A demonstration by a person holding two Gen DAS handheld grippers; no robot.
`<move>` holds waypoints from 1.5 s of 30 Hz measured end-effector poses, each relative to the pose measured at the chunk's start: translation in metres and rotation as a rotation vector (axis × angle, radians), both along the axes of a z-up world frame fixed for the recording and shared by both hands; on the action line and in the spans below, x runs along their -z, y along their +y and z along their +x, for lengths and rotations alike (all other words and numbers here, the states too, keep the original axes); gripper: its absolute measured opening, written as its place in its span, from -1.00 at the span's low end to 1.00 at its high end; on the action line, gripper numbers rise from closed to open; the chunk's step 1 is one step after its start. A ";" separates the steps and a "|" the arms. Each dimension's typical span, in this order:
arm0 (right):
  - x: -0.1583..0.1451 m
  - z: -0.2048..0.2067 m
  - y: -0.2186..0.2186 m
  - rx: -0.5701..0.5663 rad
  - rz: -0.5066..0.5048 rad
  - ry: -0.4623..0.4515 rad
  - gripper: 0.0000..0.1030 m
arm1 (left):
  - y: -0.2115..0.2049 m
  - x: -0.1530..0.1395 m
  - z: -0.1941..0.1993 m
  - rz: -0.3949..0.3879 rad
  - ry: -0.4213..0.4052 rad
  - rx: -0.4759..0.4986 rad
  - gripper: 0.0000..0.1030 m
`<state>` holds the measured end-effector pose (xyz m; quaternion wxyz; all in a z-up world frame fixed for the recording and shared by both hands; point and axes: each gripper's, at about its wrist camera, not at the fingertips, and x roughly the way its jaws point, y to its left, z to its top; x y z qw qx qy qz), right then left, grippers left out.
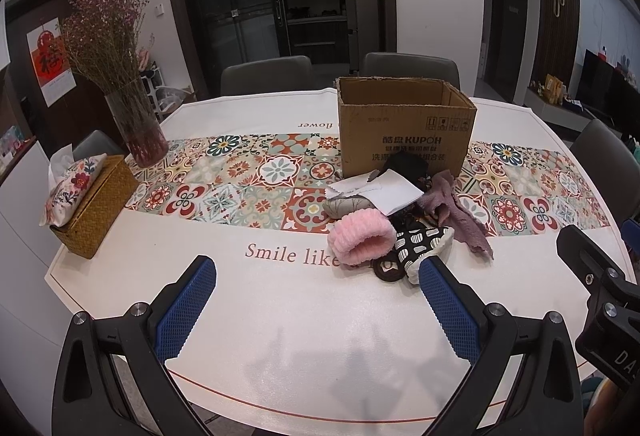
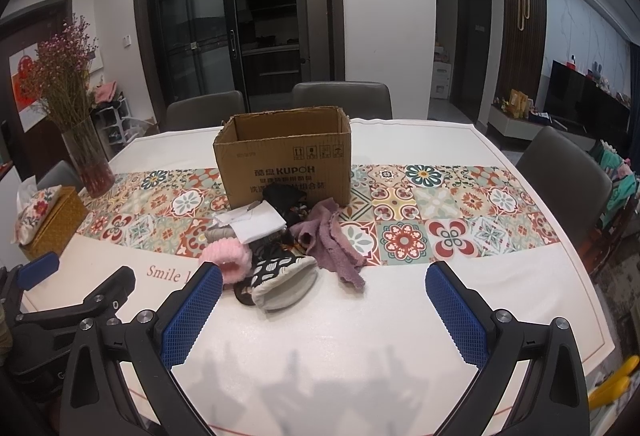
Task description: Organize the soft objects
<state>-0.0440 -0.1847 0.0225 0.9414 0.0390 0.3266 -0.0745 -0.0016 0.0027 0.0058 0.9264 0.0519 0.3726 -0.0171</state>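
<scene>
A heap of soft things lies on the table in front of an open cardboard box (image 1: 406, 127) (image 2: 286, 159). In the heap I see a fluffy pink band (image 1: 360, 238) (image 2: 226, 260), a black-and-white patterned pouch (image 1: 424, 242) (image 2: 280, 276), a mauve cloth (image 1: 460, 211) (image 2: 332, 240), a white folded cloth (image 1: 390, 191) (image 2: 256, 222) and a black item (image 1: 406, 161) (image 2: 284, 195). My left gripper (image 1: 316, 272) is open, low over the near table, left of the heap. My right gripper (image 2: 324, 278) is open too, just before the heap.
A glass vase of dried flowers (image 1: 136, 127) (image 2: 86, 163) and a woven tissue box (image 1: 96, 205) (image 2: 52, 224) stand at the table's left. Grey chairs (image 1: 412, 69) (image 2: 568, 179) ring the table. The tiled runner (image 1: 248, 175) crosses the middle.
</scene>
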 end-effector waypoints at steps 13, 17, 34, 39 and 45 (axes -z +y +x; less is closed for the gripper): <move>0.004 0.007 0.001 0.002 0.002 0.018 0.99 | 0.001 0.008 0.005 0.011 0.014 0.001 1.00; 0.010 0.013 0.002 -0.001 -0.001 0.029 0.99 | 0.002 0.015 0.012 0.022 0.024 -0.006 1.00; 0.030 0.045 0.003 -0.004 0.015 0.099 0.99 | -0.001 0.041 0.043 0.045 0.090 -0.005 1.00; 0.038 0.055 0.003 -0.007 0.017 0.122 0.99 | -0.003 0.051 0.055 0.039 0.117 0.012 1.00; 0.050 0.069 -0.001 0.007 0.024 0.155 0.99 | -0.011 0.066 0.072 0.027 0.164 0.049 1.00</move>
